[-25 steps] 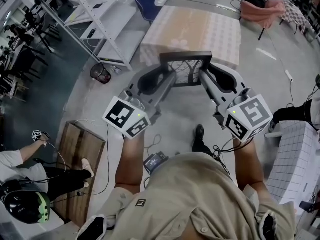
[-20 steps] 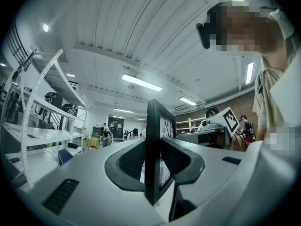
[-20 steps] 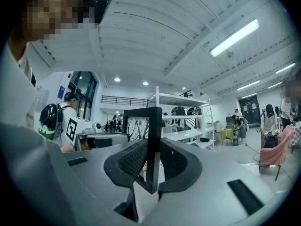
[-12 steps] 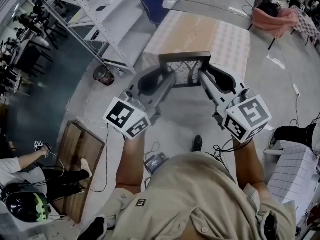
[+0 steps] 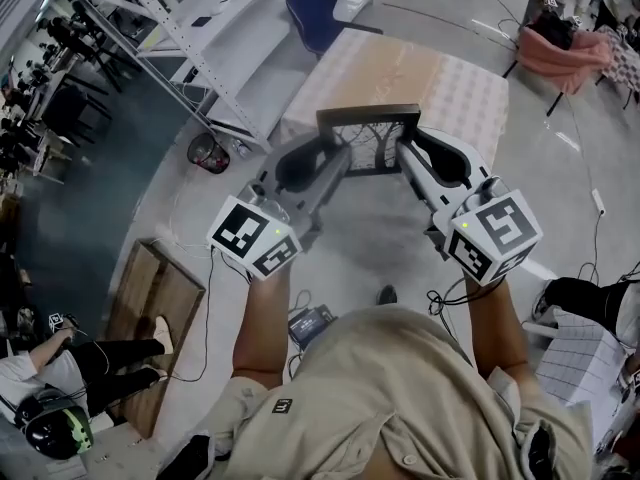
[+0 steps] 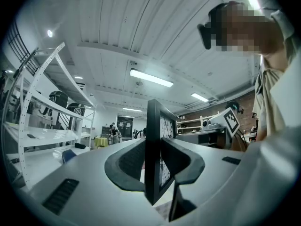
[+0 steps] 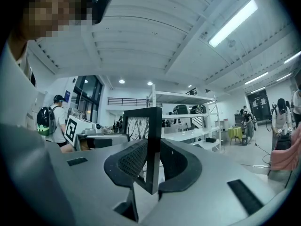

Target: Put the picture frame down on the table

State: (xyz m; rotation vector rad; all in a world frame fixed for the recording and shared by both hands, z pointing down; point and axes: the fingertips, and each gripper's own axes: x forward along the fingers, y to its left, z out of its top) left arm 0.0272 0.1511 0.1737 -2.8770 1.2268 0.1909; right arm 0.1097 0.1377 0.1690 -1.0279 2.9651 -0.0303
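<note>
A black picture frame (image 5: 372, 138) with a branch-pattern print is held in the air between both grippers, short of the near edge of the table (image 5: 450, 78). My left gripper (image 5: 340, 160) is shut on the frame's left side bar (image 6: 153, 149), seen edge-on in the left gripper view. My right gripper (image 5: 404, 154) is shut on the right side bar (image 7: 154, 145). The frame's small back stand (image 6: 175, 202) hangs below the jaws. The table carries a pale checked cloth.
A blue chair (image 5: 318, 10) stands at the table's far left corner. White metal shelving (image 5: 190, 38) runs along the left. A bin (image 5: 206, 151) sits on the floor by the shelving. A wooden board (image 5: 150, 318) and a seated person (image 5: 60, 368) are at lower left.
The table has come slightly closer and shifted right in the head view as I walk forward. Both grippers keep the same hold on the frame.
</note>
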